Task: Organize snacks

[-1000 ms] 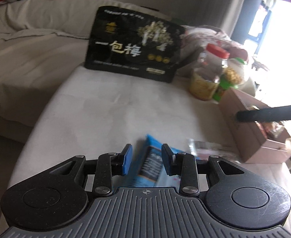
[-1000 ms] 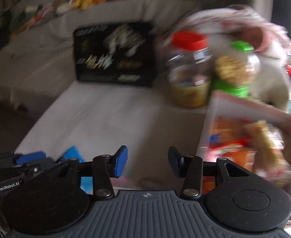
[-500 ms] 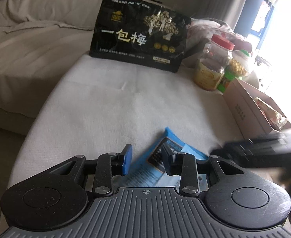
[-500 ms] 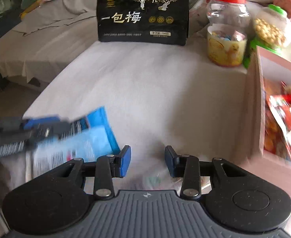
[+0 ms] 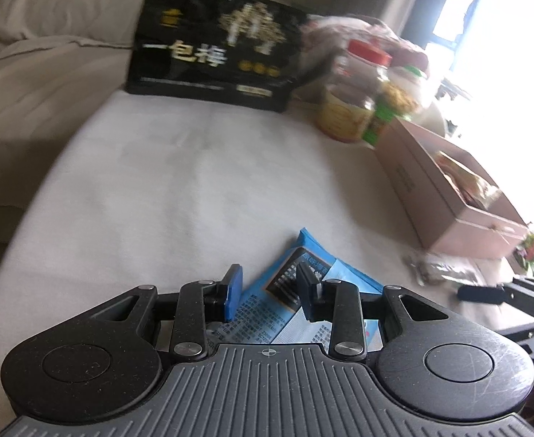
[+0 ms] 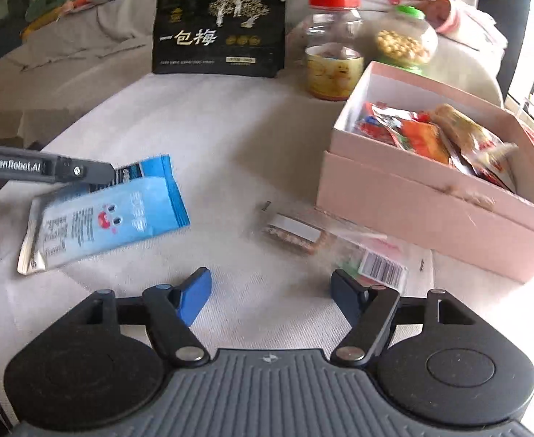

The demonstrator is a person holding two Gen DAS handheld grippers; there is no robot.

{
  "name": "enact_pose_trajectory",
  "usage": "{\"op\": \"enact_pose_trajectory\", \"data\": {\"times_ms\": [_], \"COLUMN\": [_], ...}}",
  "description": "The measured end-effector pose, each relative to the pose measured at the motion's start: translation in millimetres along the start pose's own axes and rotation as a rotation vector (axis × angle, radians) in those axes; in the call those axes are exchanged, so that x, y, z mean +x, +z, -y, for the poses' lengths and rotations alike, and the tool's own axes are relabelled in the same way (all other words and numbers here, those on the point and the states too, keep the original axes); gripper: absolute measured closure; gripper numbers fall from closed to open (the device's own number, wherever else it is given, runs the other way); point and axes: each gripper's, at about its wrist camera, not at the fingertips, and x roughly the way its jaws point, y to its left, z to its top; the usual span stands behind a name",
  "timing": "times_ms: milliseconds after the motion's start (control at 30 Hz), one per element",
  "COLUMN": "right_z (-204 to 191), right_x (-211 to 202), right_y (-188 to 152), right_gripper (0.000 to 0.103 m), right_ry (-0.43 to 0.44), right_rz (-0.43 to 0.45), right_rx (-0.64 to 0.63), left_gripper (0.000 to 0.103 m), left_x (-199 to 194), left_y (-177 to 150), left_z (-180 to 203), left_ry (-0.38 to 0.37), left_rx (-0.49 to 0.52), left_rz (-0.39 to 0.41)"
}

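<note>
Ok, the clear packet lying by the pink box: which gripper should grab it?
Right gripper: its jaws are opening, empty, just before the clear packet. Left gripper holds the blue packet.

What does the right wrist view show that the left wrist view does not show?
Only the right wrist view shows the printed face of the blue packet and the snacks lying in the pink box clearly. Its own tongs are opening with nothing between them.

Only the left wrist view shows the left tongs from behind, with the packet between the pads.

Both share the black bag, the red-lidded jar, the green-lidded jar and the clear packet on the white cloth.
</note>
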Motion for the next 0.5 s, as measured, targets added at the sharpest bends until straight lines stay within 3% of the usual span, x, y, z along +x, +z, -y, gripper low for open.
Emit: {"op": "enact_pose_trajectory", "data": {"times_ms": [200,433,500], "right_z": [-17,-54,-60], "right_x": [-7,5,10], "right_y": [3,16,19], "right_gripper": [0.03,0.03,0.03], "right_ry": [0.046,0.131,0.128], "right_rz": [0.029,0.017,0.016], "right_rx": [-0.039,-0.081,-0.079], "left_gripper": [0.066,0.066,0.067], "left_x": [0,-9,-10], "left_y": [-4,-4,-5], "left_z": [10,-26,-36], "left_ry": [-0.025,-0.036,-0.074], "left_rx": [0.03,-0.079,-0.122], "left_rz": [-0.006,-0.011,-0.013]}}
